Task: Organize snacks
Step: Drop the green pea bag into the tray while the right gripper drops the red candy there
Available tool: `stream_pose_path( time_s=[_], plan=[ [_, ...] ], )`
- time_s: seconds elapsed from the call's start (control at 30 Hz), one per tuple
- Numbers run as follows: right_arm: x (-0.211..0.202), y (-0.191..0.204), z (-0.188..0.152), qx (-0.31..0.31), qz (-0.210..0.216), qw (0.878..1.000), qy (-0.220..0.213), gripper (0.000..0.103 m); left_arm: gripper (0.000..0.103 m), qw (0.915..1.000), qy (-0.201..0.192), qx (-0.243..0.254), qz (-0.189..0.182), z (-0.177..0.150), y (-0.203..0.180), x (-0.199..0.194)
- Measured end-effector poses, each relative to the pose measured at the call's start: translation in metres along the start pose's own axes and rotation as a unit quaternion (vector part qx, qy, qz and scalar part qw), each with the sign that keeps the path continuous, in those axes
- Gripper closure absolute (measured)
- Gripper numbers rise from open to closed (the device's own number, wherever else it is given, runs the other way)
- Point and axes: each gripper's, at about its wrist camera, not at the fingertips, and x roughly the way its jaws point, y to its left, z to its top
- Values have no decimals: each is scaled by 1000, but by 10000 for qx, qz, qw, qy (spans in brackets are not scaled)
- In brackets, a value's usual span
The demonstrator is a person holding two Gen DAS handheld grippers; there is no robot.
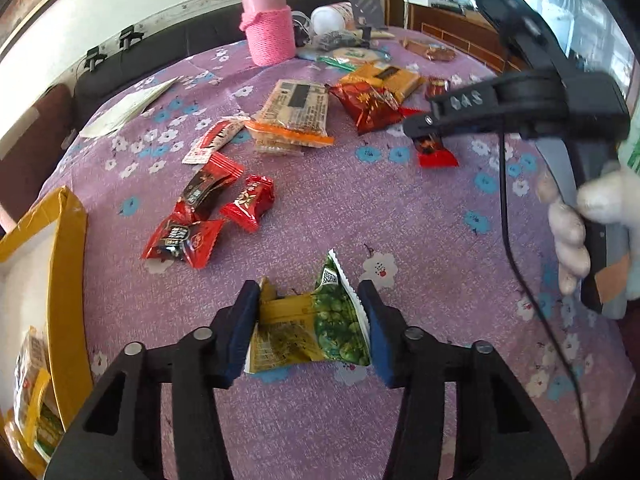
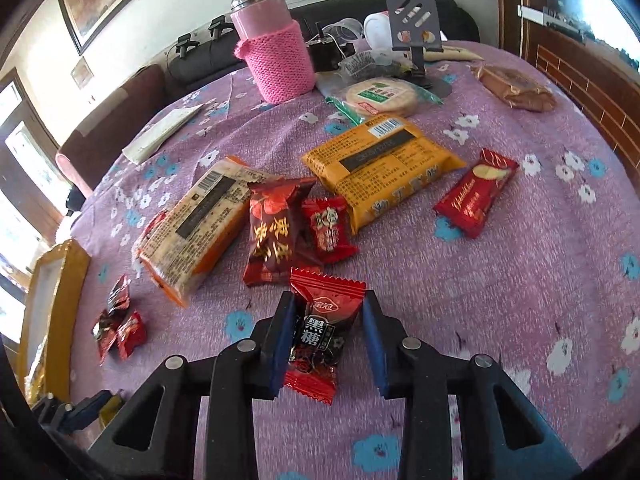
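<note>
My left gripper (image 1: 310, 330) is shut on a green and yellow pea packet (image 1: 308, 326), crumpled between the blue pads above the purple cloth. My right gripper (image 2: 326, 340) has its jaws around a red and black brown-sugar candy (image 2: 316, 336); the left pad touches it, the right pad stands slightly off. The right gripper also shows in the left wrist view (image 1: 424, 124), over a red candy (image 1: 434, 152). Loose snacks lie on the table: several red candies (image 1: 204, 216), orange cracker packs (image 2: 380, 168), a dark red packet (image 2: 276, 228).
A yellow cardboard box (image 1: 66, 264) with packets inside stands at the table's left edge. A pink knitted flask (image 2: 276, 56), a phone stand (image 2: 414, 28), a round rice cracker pack (image 2: 380, 98) and a white paper (image 2: 162, 134) sit at the back. A cable (image 1: 506, 220) hangs from the right gripper.
</note>
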Motion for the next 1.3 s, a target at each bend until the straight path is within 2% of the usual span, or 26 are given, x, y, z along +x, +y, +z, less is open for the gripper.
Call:
stream_pose_path(
  time_s=[0.1, 0.23, 0.53, 0.67, 0.8, 0.97, 1.1, 1.2, 1.3],
  plan=[
    [-13, -4, -8, 82, 242, 9997, 28, 69, 67, 9995, -110, -289, -106, -2, 6, -12],
    [-36, 2, -14, 80, 582, 9983, -49, 69, 67, 9972, -369, -588, -286, -7, 15, -39],
    [-98, 68, -25, -469, 1347, 9892, -341, 70, 67, 9860, -1107, -1204, -323, -24, 53, -115],
    [-118, 109, -27, -758, 1770, 9807, -327, 70, 67, 9749, -1347, -1769, -112, -31, 100, -146],
    [-126, 160, -27, -1011, 2201, 9701, -174, 70, 67, 9656, -1400, -2142, 469, -37, 153, -164],
    [-108, 236, -30, -1349, 2539, 9577, 145, 70, 66, 9453, -1245, -2885, 877, -51, 226, -157],
    [-71, 293, -39, -1539, 2595, 9519, 529, 70, 66, 9306, -1023, -3362, 1023, -67, 272, -129],
    [-38, 327, -48, -1722, 2393, 9529, 712, 70, 66, 9245, -806, -3599, 960, -77, 294, -104],
    [-5, 345, -53, -1761, 2228, 9544, 921, 70, 66, 9222, -628, -3723, 833, -84, 305, -88]
  ],
)
